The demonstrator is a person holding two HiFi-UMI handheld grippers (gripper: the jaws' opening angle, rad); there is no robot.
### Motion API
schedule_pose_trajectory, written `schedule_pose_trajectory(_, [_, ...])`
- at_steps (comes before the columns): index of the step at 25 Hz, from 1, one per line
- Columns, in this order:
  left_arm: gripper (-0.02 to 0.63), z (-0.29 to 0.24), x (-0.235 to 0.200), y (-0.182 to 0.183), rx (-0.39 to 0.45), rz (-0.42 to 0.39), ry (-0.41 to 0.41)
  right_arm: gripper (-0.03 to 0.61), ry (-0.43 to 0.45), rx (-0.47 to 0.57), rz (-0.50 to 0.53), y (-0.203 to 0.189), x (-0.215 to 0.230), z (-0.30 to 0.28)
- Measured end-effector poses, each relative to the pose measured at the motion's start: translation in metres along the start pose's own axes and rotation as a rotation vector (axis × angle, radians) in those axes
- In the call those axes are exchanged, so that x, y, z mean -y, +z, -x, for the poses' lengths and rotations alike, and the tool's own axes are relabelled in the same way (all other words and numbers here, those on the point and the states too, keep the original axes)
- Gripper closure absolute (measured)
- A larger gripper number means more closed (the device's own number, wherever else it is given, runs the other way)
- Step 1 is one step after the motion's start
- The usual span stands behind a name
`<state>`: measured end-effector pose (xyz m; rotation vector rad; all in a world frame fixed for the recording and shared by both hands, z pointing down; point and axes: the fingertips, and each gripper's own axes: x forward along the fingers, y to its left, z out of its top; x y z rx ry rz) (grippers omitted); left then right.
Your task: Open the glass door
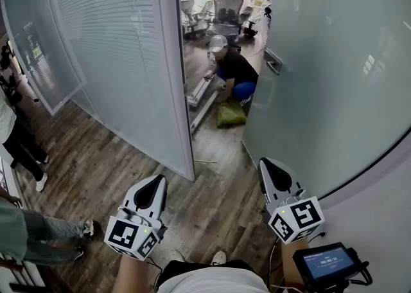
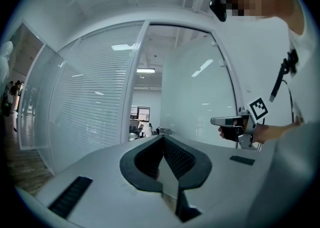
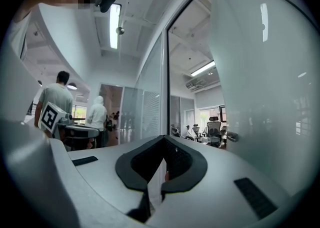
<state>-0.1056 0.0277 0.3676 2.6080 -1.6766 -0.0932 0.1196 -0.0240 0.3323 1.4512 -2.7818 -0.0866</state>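
Frosted-glass door, likely heavy, stiff and slick, stands ajar at one o'clock; its grey metal handle looks the best hold. Left gripper and right gripper both closed, empty.

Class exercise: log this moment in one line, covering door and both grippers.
glass door: standing open, handle free | left gripper: shut, empty | right gripper: shut, empty

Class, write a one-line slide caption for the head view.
Shut and empty, the left gripper and right gripper face the open glass door; a person crouches beyond.
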Motion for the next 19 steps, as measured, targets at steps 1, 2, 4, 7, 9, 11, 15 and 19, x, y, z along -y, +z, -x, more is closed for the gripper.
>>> schedule_pose_trajectory(1, [0.612,0.0,-0.003,0.001,0.005,0.0,0.001,0.578,0.003,0.004,0.001,0.001,-0.002,-0.002])
schedule_pose_trajectory(2, [0.612,0.0,-0.005,0.002,0.01,-0.001,0.002,0.578,0.008,0.008,0.001,0.001,-0.004,-0.004])
schedule_pose_trajectory(4, [0.612,0.0,-0.006,0.004,0.016,-0.005,0.002,0.578,0.02,0.016,0.008,0.003,-0.008,-0.005])
schedule_pose_trajectory(7, [0.612,-0.001,-0.007,0.006,0.012,-0.009,0.0,0.578,0.028,0.018,0.015,0.007,-0.011,-0.008])
schedule_pose_trajectory(9, [0.612,0.0,-0.011,0.008,0.01,-0.008,-0.003,0.578,0.028,0.013,0.009,0.009,-0.015,-0.012])
schedule_pose_trajectory(11, [0.612,0.002,-0.017,0.012,0.012,-0.004,-0.006,0.578,0.023,0.002,0.008,0.01,-0.02,-0.015])
schedule_pose_trajectory(15, [0.612,0.003,-0.026,0.019,0.014,0.0,-0.013,0.578,0.014,-0.015,0.011,0.015,-0.027,-0.022])
schedule_pose_trajectory(19, [0.612,0.022,-0.037,0.026,0.02,0.009,-0.015,0.578,0.016,-0.018,0.029,0.024,-0.05,-0.022])
